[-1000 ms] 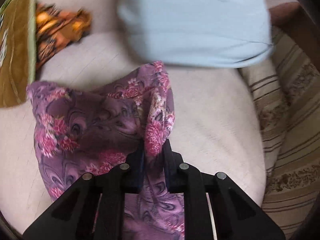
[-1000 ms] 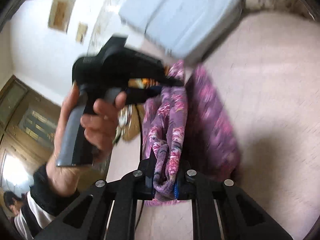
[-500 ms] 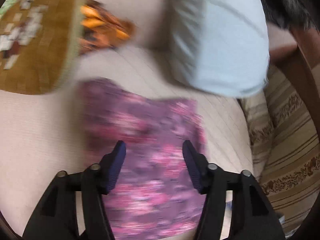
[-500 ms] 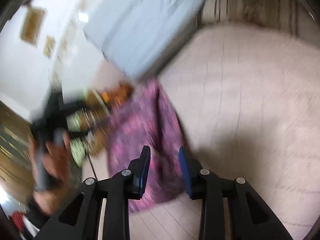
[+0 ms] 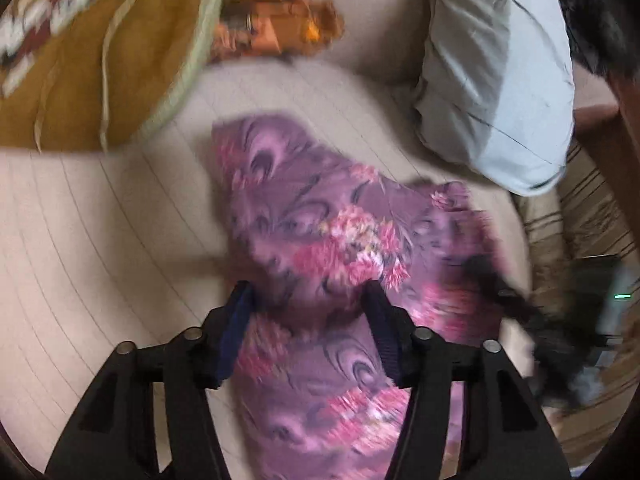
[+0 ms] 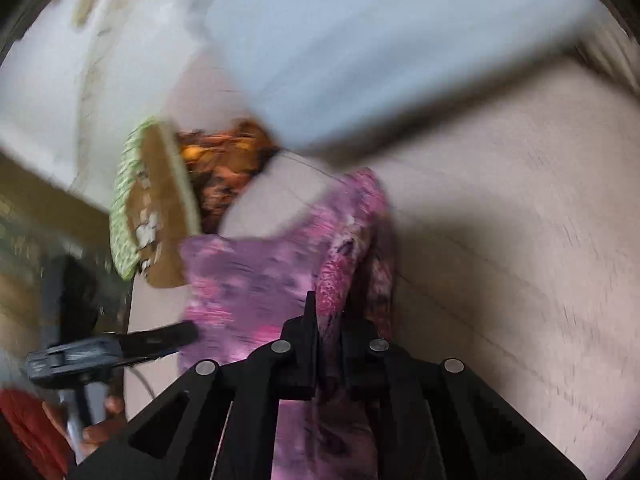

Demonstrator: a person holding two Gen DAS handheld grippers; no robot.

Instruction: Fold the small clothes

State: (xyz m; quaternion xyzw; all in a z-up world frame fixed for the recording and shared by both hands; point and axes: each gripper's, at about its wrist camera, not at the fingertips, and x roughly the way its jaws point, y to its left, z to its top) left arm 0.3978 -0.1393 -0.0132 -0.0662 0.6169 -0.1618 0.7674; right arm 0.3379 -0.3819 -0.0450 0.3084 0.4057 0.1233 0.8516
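Note:
A purple garment (image 5: pixel 320 216) with pink flowers lies folded on the beige couch seat (image 5: pixel 100 240). My left gripper (image 5: pixel 307 290) hangs just above its near part. Its jaws stand wide and are closing, the cloth lies under and between them, and the pads do not press it. In the right wrist view my right gripper (image 6: pixel 330 316) is shut on a raised fold of the same garment (image 6: pixel 248 280) at its right edge. The left gripper (image 6: pixel 160 340) shows blurred at the lower left there, held by a hand.
A light blue pillow (image 5: pixel 500 80) leans at the back right of the seat. At the back left a brown cushion with green trim (image 5: pixel 80 60) partly covers an orange patterned cloth (image 5: pixel 272 28). A striped armrest (image 5: pixel 592 208) borders the seat on the right.
My left gripper let go of the garment, opened and moved over its near part. My right gripper released its bunch, opened, then shut on a fold at the edge. The garment lies flatter.

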